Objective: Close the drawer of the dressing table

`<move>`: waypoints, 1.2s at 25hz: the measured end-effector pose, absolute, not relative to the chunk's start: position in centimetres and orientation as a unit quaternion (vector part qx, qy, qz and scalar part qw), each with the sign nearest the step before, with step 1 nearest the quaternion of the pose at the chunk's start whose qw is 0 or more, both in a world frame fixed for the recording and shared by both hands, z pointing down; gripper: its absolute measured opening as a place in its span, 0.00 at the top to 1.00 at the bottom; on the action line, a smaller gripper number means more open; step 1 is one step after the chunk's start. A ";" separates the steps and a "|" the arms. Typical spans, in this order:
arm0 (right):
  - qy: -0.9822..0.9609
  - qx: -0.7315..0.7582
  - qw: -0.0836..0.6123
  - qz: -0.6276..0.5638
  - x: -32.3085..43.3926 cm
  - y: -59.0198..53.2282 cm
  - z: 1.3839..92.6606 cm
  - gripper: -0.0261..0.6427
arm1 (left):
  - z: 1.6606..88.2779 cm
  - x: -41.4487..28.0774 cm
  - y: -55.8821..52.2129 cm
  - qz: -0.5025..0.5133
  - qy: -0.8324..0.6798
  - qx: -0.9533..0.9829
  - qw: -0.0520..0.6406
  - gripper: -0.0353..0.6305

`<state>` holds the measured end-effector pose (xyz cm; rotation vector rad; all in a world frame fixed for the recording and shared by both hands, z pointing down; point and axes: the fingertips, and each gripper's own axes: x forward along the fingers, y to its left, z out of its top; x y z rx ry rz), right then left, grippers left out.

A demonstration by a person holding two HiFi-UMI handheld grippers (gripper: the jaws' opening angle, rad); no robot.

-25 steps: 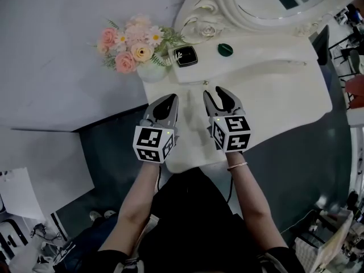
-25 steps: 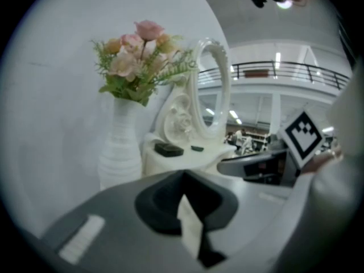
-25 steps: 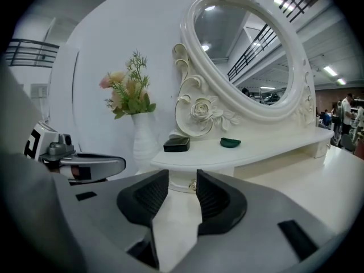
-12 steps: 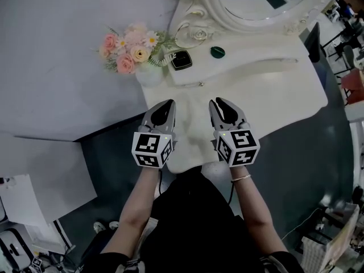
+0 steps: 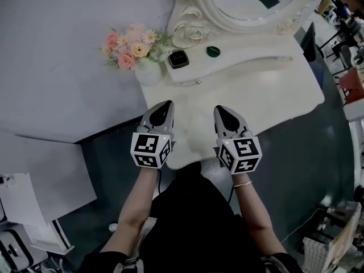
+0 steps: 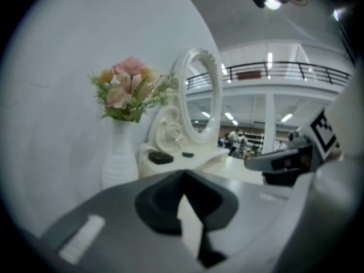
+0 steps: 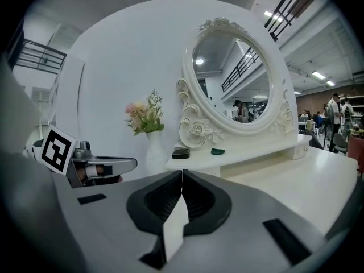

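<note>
The white dressing table (image 5: 284, 95) has a raised shelf at the back. A small drawer (image 5: 190, 78) with a round knob sits flush in the shelf's front. In the head view both grippers hover over the table's near edge, well short of the drawer. My left gripper (image 5: 165, 104) is shut and holds nothing; its tips meet in the left gripper view (image 6: 183, 176). My right gripper (image 5: 223, 110) is closing, and its jaws now meet with nothing between them, as the right gripper view (image 7: 182, 173) shows.
A white vase of pink flowers (image 5: 131, 45) stands at the table's left corner. On the shelf lie a black box (image 5: 178, 58) and a green dish (image 5: 213, 51), beneath the oval mirror (image 5: 256, 4). Dark floor lies on both sides, and a black chair (image 5: 309, 41) stands at the right.
Both grippers drew back from the drawer front toward the table's near edge. The right gripper's jaws went from open to shut. The left gripper stayed shut.
</note>
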<state>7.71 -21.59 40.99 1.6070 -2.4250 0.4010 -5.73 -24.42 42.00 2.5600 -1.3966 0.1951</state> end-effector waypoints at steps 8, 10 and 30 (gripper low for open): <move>-0.820 0.550 0.078 0.138 8.5 -20.1 40.2 0.95 | 41.3 -5.6 -23.1 0.066 -0.478 0.870 0.102 0.94; -0.820 0.551 0.077 0.133 8.6 -20.0 39.9 0.96 | 41.1 -5.6 -23.0 0.064 -0.479 0.870 0.100 0.94; -0.826 0.550 0.077 0.097 8.8 -18.9 39.1 0.96 | 40.3 -5.1 -21.5 0.062 -0.485 0.868 0.089 0.94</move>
